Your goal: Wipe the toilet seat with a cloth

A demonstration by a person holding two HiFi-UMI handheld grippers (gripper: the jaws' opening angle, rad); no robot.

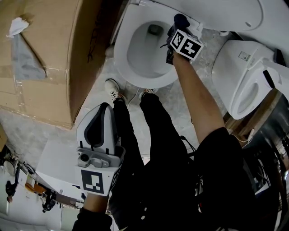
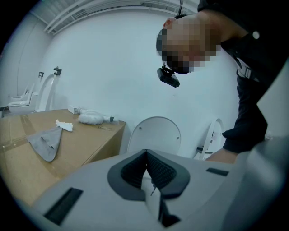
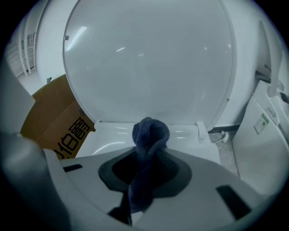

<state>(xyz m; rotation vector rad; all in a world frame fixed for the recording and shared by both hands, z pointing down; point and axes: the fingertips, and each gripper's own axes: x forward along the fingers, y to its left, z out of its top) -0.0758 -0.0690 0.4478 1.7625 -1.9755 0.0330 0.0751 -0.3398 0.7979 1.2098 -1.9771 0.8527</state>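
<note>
The white toilet seat lies down, and its lid stands raised behind it. My right gripper hovers over the rear right of the seat, shut on a dark blue cloth. In the right gripper view the bunched cloth sticks out of the right gripper just above the back of the seat, below the lid. My left gripper is held low by the person's legs, far from the toilet. The left gripper is shut with nothing in it.
A big cardboard box stands left of the toilet with a grey cloth and a white tissue on top. A second toilet stands close on the right. The person's shoes rest before the bowl.
</note>
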